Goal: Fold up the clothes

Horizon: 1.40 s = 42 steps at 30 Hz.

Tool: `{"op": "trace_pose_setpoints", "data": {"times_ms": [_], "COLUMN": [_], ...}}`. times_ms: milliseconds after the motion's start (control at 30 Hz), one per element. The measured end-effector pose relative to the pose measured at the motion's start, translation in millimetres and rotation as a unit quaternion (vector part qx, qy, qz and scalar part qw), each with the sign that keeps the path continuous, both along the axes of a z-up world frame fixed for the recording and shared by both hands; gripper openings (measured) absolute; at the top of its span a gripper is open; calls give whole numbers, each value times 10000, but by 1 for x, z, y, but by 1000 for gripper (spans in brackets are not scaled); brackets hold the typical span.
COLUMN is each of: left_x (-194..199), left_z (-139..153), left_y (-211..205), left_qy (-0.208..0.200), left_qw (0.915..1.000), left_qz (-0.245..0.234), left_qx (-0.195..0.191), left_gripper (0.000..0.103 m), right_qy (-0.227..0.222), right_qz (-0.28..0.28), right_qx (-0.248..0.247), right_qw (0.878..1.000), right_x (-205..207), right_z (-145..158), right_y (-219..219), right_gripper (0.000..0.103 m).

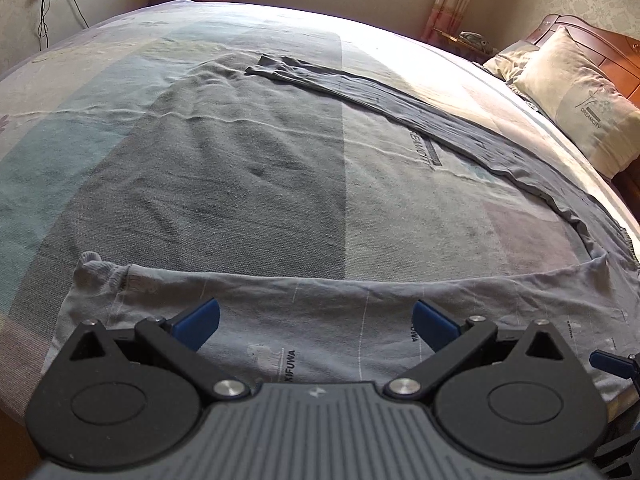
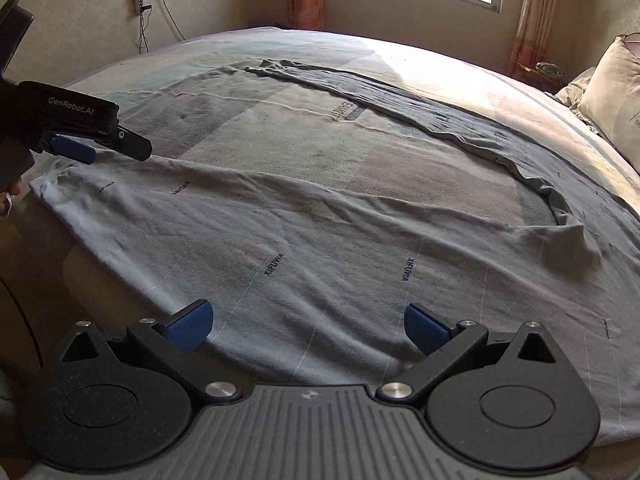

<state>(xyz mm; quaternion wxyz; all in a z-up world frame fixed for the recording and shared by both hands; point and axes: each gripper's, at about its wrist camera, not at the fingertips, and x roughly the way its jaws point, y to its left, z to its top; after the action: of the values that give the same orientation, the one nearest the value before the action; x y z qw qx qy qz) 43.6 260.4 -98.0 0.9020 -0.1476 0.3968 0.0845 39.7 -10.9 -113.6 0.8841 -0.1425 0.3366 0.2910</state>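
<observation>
The garment (image 2: 320,232), a long pale grey-blue piece printed with "XIFUWA" marks and thin white lines, lies spread on the bed (image 2: 280,128). One leg or sleeve runs along the near edge of the bed from left to right; a second, darker limb (image 1: 380,96) curves away from the right side toward the far centre. The near limb ends in a ribbed cuff (image 1: 96,272) at the near left. The cloth is mostly flat, with light wrinkles and a bunched fold at the junction (image 2: 572,236) on the right.

The left gripper (image 1: 316,320) hovers over the near limb close to the cuff, jaws spread wide with nothing between them. The right gripper (image 2: 308,324) sits over the same limb further right, jaws also spread wide and empty. In the right wrist view the left gripper appears from the side at the far left, with a hand (image 2: 10,192) partly visible behind it.

Judged step: approach before the 1st grasp; no fold appears made yet.

Next move, as judged: lower both grippers to the near hem, close each on 1 layer-pair of cloth, then lift evenly and carry the near limb over toward the far limb. Uneven lift would likely skew the fold line

A pillow (image 1: 576,96) lies at the far right
</observation>
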Motion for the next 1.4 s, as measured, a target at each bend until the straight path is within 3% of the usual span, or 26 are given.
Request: {"op": "trace_pose_setpoints", "data": {"times_ms": [133, 300, 467, 633, 867, 1200, 1333, 1400], "left_x": [9, 25, 36, 41, 57, 79, 60, 54], "left_z": [3, 6, 6, 3, -9, -11, 13, 15], "left_y": [-14, -34, -57, -77, -92, -74, -87, -98], "left_qy": [-26, -61, 17, 100, 245, 88, -343, -348], "left_qw": [9999, 9991, 9963, 9894, 9868, 9921, 9857, 9820], "left_qz": [-166, -414, -844, -1398, -1568, -1042, -1515, -1775], "left_qx": [13, -29, -158, -377, -314, -696, -656, -545], "left_gripper": [102, 102, 102, 102, 102, 102, 102, 102], "right_qy": [-206, 59, 410, 376, 247, 171, 113, 95], "right_qz": [-372, -838, -975, -960, -963, -890, -870, -902], "right_qx": [-55, -53, -58, -26, 65, 105, 145, 159], "right_qw": [9991, 9965, 9944, 9947, 9950, 9958, 9960, 9957], "right_x": [12, 26, 32, 32, 28, 25, 23, 23], "right_z": [12, 4, -11, -14, -16, -16, -18, -18], "right_y": [-12, -32, -39, -40, -42, -45, -46, -45], "right_gripper": [103, 103, 103, 103, 103, 103, 103, 103]}}
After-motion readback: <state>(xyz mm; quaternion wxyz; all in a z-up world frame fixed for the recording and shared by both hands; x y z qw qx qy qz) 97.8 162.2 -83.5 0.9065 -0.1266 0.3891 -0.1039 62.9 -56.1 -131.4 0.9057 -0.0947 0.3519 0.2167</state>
